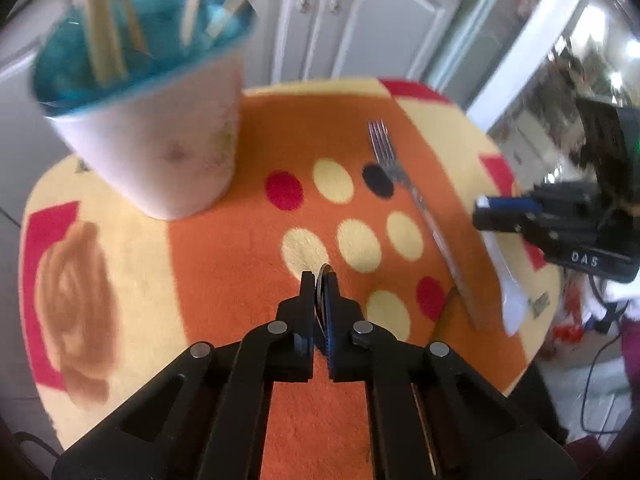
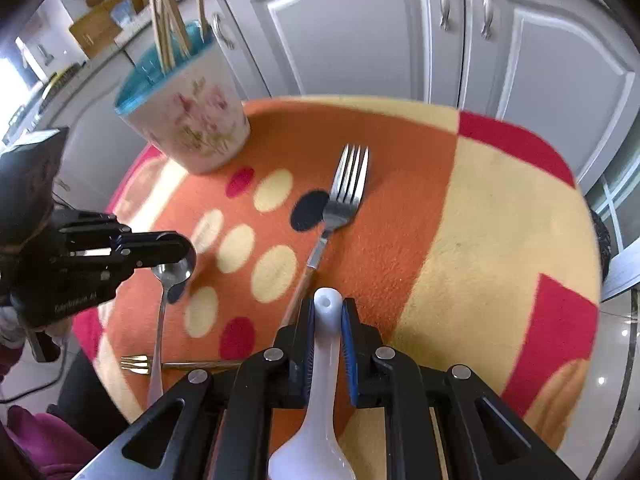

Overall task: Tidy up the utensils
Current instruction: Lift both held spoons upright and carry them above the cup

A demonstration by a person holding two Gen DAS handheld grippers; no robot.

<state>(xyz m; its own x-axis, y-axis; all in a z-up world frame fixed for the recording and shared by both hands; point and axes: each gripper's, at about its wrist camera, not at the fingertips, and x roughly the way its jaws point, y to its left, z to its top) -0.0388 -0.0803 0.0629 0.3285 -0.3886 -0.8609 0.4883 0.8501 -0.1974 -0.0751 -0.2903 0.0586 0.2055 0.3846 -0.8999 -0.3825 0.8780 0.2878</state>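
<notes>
My left tool [image 1: 320,280] is pinching a metal spoon [image 2: 175,270] by its bowl, the handle hanging down toward the table [image 2: 480,208], which is covered in an orange, yellow and red spotted cloth. My right tool [image 2: 327,308] is clamped on the handle of a white ceramic soup spoon [image 2: 320,400], its bowl pointing back toward the camera. A silver fork [image 2: 346,192] lies on the cloth ahead of the right tool, tines pointing toward the cabinets [image 2: 360,32]. A floral cup [image 2: 188,120] with a blue inside stands upright at the far left of the table, holding wooden chopsticks [image 2: 168,20]. A gold fork [image 2: 138,363] lies near the table's near edge.
</notes>
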